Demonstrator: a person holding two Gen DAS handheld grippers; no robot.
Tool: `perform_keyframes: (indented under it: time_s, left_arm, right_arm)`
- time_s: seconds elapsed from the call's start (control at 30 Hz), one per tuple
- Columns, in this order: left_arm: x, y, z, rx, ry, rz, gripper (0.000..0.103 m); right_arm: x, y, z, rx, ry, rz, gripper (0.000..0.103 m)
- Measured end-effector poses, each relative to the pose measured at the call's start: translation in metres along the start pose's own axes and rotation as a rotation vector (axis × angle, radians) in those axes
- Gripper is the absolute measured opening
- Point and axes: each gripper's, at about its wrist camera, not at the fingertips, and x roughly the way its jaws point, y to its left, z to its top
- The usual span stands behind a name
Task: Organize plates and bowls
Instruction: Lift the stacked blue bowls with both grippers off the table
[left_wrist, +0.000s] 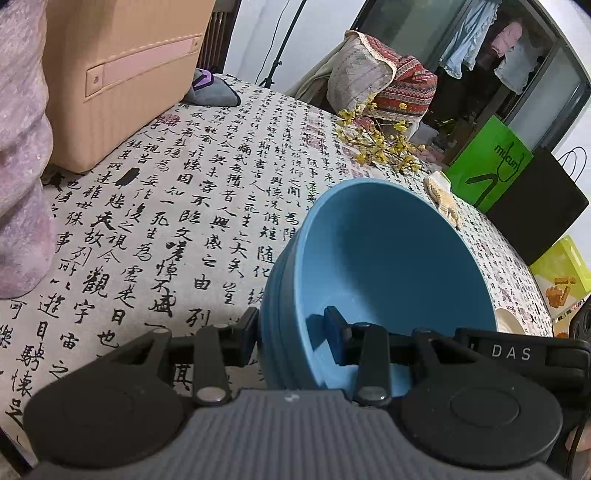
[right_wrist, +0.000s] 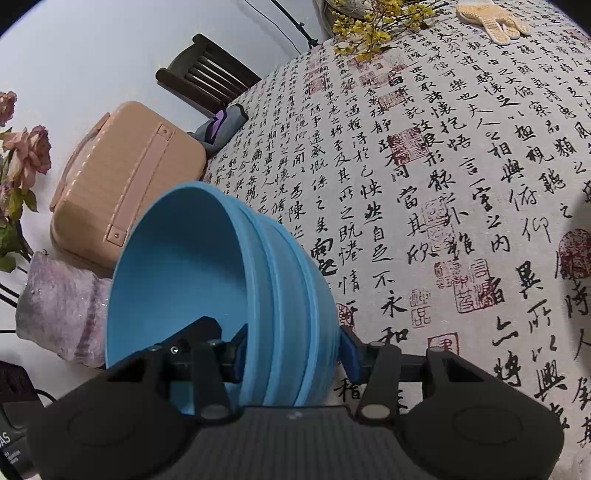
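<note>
A stack of bowls (left_wrist: 388, 280) tilts over the desk (left_wrist: 177, 206); a case (left_wrist: 122, 74) sits far left, flower sprigs (left_wrist: 380, 144) far right.

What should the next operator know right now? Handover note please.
Left gripper: shut on the wall of the blue bowl stack, one finger inside, one outside.
Right gripper: shut on the same kind of stack, nested blue bowls, tilted.
Whether both hold one stack cannot be told from these views.
Table with calligraphy cloth lies below; a pale dish edge shows behind the bowls.
Done: bowls nested and gripped.
Left: set them down; placement spot not visible.
</note>
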Motion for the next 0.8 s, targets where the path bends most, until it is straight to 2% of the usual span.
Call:
perform_keyframes:
  time_s: [0.5, 0.8]
  left_arm:
    - [0.000, -0.024, -0.008, 0.024, 0.004, -0.010, 0.038]
    - [-0.001, -0.043, -0.011, 0.051, -0.024, -0.018, 0.038]
  right_arm:
    - [-0.019, -0.019, -0.002, 0.014, -0.021, 0.005, 0.048]
    - [-0.035, -0.031, 0.000, 0.018, -0.047, 0.011, 0.048]
